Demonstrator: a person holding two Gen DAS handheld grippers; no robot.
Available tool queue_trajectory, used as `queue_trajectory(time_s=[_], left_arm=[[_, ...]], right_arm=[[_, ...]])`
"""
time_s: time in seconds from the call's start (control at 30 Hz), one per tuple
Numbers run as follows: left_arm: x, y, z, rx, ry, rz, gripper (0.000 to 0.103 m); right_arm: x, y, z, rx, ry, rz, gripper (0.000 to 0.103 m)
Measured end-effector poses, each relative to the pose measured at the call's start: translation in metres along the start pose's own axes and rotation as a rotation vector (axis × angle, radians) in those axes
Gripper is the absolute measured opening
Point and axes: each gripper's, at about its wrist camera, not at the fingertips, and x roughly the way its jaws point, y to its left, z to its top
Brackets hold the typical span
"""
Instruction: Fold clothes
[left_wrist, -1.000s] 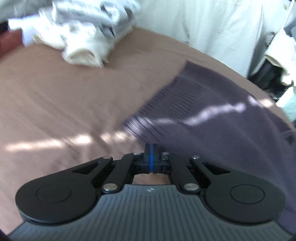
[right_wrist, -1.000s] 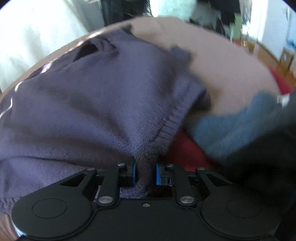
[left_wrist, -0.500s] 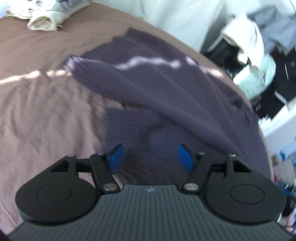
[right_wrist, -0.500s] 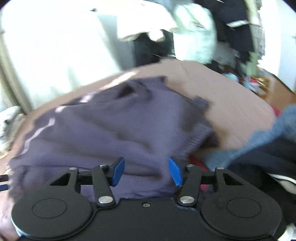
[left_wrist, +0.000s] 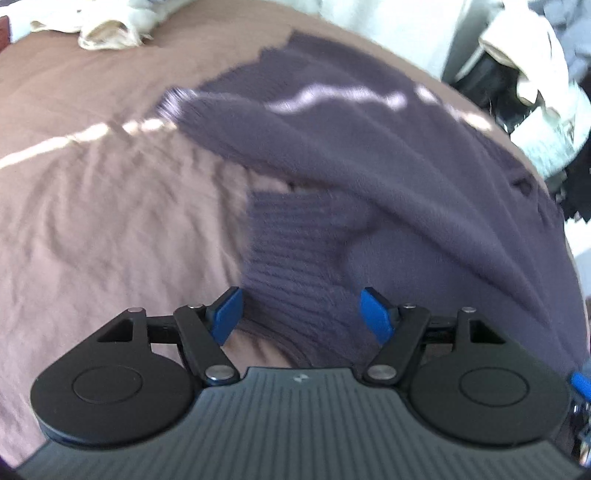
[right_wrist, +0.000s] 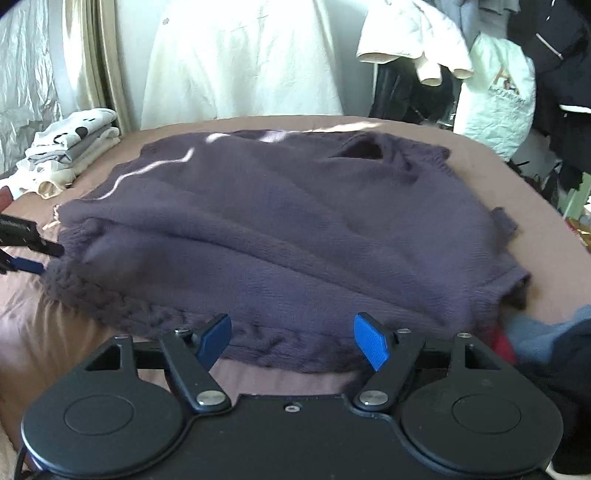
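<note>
We are looking at a dark purple knitted sweater (right_wrist: 280, 221) lying spread across a bed (left_wrist: 92, 221) covered in a wrinkled brown sheet. The knit is thick and soft, with a ribbed hem (left_wrist: 291, 254) that is showing clear ridges, and one fold is running diagonally over the body. Its neck opening (right_wrist: 364, 149) is sitting at the sweater's far side in the right wrist view, and streaks of sunlight are falling on the sweater's far-left part.

Our left gripper (left_wrist: 301, 314) is standing wide, its jaws having just been opening; the ribbed hem is lying between the blue pads (left_wrist: 227, 314) but they are not pressing on it. Our right gripper (right_wrist: 291, 339) is also standing wide, its jaws having just been opening too, poised at the sweater's near edge with the cloth below and between the pads, untouched as far as we can tell.

Left of the sweater, at the far corner of the bed, a stack of folded pale clothes (right_wrist: 74, 147) is resting, cream and grey. Just right of the sweater's near corner, a heap of blue, red and dark fabric (right_wrist: 535, 343) is lying crumpled. Beyond the sweater, a white cloth (right_wrist: 240, 62) is hanging, and more garments are hanging to the right of it.
</note>
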Motion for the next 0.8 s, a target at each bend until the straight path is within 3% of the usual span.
queue_trajectory(time_s=[0.1, 0.3, 0.33, 0.4, 0.43, 0.5, 0.6, 0.8], left_arm=[[0.004, -0.009, -0.002, 0.044, 0.009, 0.008, 0.09], [0.005, -0.011, -0.007, 0.054, 0.014, -0.028, 0.091], [0.004, -0.013, -0.008, 0.065, 0.019, -0.064, 0.088], [0.002, -0.022, -0.009, 0.115, 0.035, -0.135, 0.064], [0.001, -0.028, -0.011, 0.15, 0.038, -0.149, 0.058], [0.001, -0.04, -0.014, 0.219, 0.031, -0.129, 0.031], [-0.003, -0.048, -0.017, 0.283, -0.003, -0.099, 0.01], [-0.017, -0.052, -0.017, 0.318, -0.066, -0.141, 0.007]], right_arm=[[0.01, 0.008, 0.007, -0.016, 0.032, -0.038, 0.078], [0.012, 0.019, 0.009, -0.025, 0.079, -0.074, 0.078], [0.012, 0.02, 0.009, -0.029, 0.082, -0.073, 0.078], [0.011, 0.024, 0.009, -0.046, 0.086, -0.069, 0.078], [0.011, 0.027, 0.008, -0.061, 0.088, -0.069, 0.078], [0.01, 0.031, 0.007, -0.092, 0.09, -0.073, 0.078], [0.009, 0.034, 0.006, -0.112, 0.093, -0.075, 0.078], [0.008, 0.034, 0.004, -0.116, 0.106, -0.071, 0.078]])
